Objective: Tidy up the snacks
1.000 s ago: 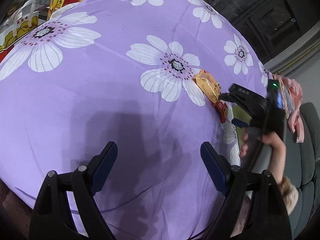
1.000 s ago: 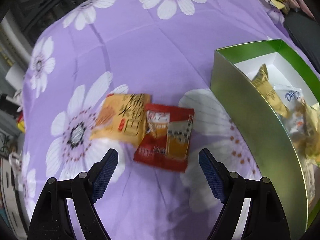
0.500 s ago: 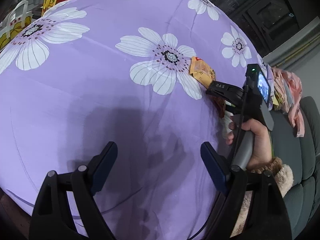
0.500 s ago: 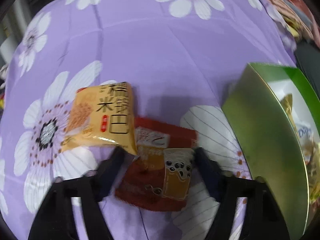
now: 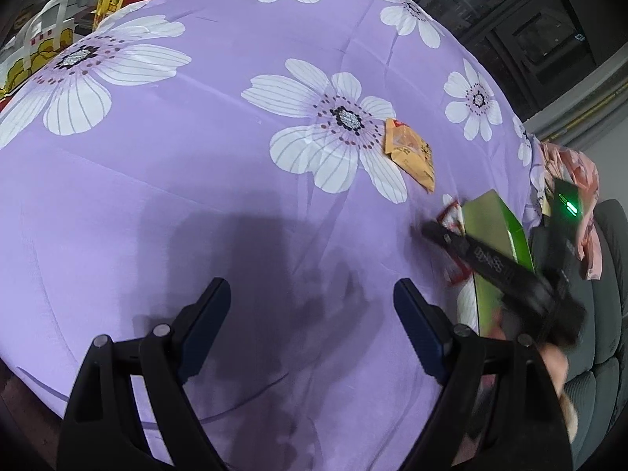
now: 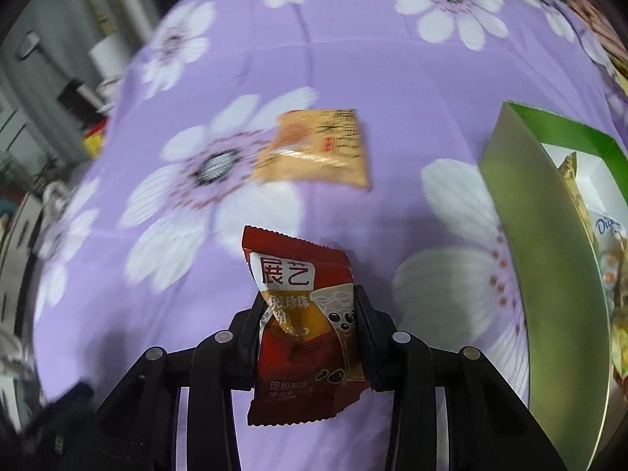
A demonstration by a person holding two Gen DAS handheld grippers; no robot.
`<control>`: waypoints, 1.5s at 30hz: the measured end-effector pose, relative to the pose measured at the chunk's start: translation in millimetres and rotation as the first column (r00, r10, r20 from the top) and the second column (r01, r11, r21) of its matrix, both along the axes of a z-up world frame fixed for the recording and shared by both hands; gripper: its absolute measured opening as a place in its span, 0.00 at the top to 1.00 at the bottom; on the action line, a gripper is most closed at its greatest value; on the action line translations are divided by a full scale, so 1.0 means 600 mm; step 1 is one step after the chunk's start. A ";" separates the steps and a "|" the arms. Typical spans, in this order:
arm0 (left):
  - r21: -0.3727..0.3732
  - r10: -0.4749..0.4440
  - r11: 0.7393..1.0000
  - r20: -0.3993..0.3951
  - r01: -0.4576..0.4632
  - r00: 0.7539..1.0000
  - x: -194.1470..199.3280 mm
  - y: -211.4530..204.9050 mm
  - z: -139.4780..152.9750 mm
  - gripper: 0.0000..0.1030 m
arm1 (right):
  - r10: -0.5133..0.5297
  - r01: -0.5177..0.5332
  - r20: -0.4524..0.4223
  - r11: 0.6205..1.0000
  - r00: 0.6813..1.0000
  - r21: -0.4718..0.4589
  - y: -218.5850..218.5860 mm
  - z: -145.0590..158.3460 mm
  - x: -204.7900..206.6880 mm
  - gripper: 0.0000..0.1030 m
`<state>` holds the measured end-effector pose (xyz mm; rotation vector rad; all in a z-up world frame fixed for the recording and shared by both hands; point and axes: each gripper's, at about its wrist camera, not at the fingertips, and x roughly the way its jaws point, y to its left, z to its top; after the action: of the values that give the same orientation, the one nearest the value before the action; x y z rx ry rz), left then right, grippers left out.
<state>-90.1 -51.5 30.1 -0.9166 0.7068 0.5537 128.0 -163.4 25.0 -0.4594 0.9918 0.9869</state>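
My right gripper [image 6: 308, 306] is shut on a red snack packet [image 6: 302, 314] and holds it lifted above the purple flowered cloth [image 6: 353, 59]. An orange snack packet [image 6: 318, 149] lies on the cloth beyond it. A green box [image 6: 549, 259] with several snacks inside stands to the right. In the left wrist view my left gripper [image 5: 312, 314] is open and empty over bare cloth [image 5: 196, 157]. That view also shows the orange packet [image 5: 410, 153], the green box [image 5: 494, 227], the red packet [image 5: 451, 216] and the right gripper [image 5: 435, 235] at the right.
Yellow and white shopping bags [image 5: 43, 39] stand past the cloth's far left edge. A pink patterned cloth [image 5: 581, 180] and a grey sofa [image 5: 604, 314] lie to the right. Dark shelving and a white cylinder [image 6: 106, 55] stand behind the table.
My right gripper moved down onto the red packet, shut on it and lifted it away from the orange packet. My left gripper stayed open and nearly still.
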 end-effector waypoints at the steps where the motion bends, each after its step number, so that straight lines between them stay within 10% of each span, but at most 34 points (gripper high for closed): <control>1: 0.001 0.011 1.000 -0.004 -0.011 1.000 -0.003 0.002 0.001 0.17 | 0.020 -0.020 -0.007 1.000 1.000 0.015 -0.008 0.006 -0.008 0.61; 15: 0.010 0.063 0.998 -0.001 -0.063 0.998 -0.020 0.004 0.013 0.17 | 0.153 -0.154 -0.156 0.988 0.976 0.003 -0.041 -0.012 -0.071 0.61; 21: 0.019 0.037 0.999 -0.012 -0.037 0.999 -0.002 -0.009 0.013 0.17 | 0.126 -0.115 -0.159 0.991 0.979 0.075 -0.074 0.028 -0.049 0.31; 35: 0.020 -0.108 0.994 -0.035 0.109 0.994 0.073 -0.068 -0.005 0.19 | 0.092 -0.027 -0.402 0.986 0.911 0.165 -0.094 0.007 0.005 0.28; 45: 0.054 -0.165 0.984 -0.065 0.169 0.984 0.106 -0.090 -0.027 0.49 | 0.091 -0.047 -0.428 0.993 0.899 0.112 -0.058 -0.046 -0.010 0.29</control>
<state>-26.4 -105.4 13.8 -0.7795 0.8098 0.4524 122.0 -198.2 -2.3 -0.1928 1.3237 1.2283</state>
